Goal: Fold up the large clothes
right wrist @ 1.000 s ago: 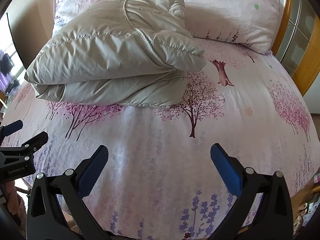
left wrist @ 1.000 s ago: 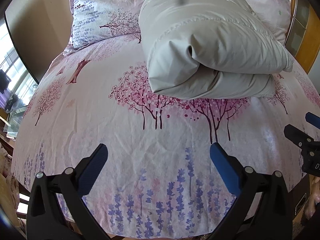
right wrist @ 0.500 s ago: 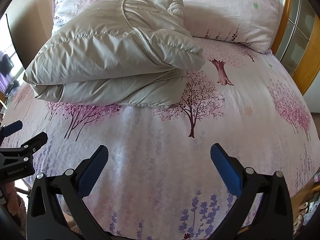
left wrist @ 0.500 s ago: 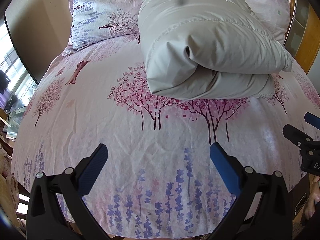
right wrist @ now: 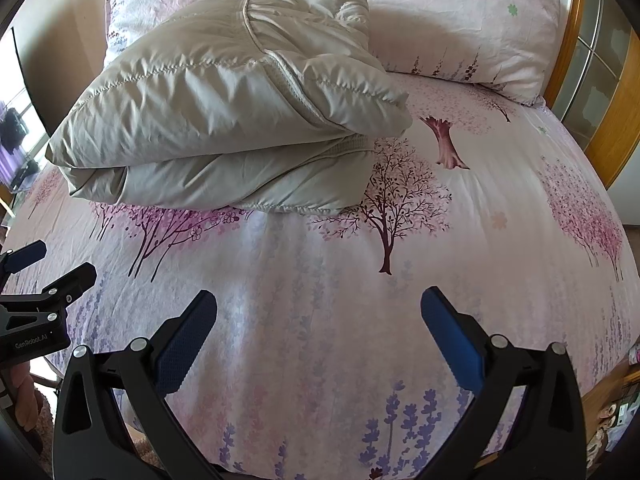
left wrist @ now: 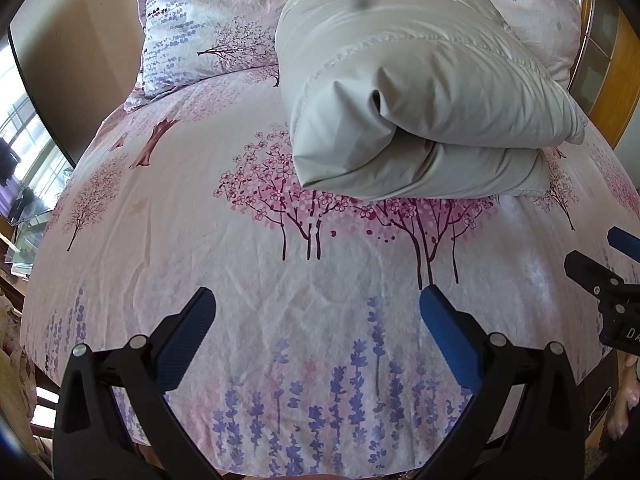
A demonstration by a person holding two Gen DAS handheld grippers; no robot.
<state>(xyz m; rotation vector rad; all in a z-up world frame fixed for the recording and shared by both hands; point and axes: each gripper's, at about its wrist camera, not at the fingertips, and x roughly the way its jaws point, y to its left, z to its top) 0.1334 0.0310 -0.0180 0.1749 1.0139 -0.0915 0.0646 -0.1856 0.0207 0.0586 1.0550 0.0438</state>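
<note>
Nearest the cameras, the left gripper (left wrist: pixel 316 316) and right gripper (right wrist: pixel 318 316) hover over the bed (left wrist: pixel 320 300) with fingers spread apart and empty, well short of the garment. Farther up, the padded grey jacket (right wrist: pixel 224 120) lies folded in a thick stack just before the pillows (right wrist: pixel 460 32), likely finished.

Black plastic frames w/ silver screws, blue textured fingers (left wrist: pixel 188 334), white "GenRobot.AI" lettering.

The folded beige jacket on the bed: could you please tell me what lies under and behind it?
The jacket lies on the floral bedsheet, covering some printed trees. Behind it are two matching pillows, the left one largely hidden. Whatever else lies beneath cannot be seen.
</note>
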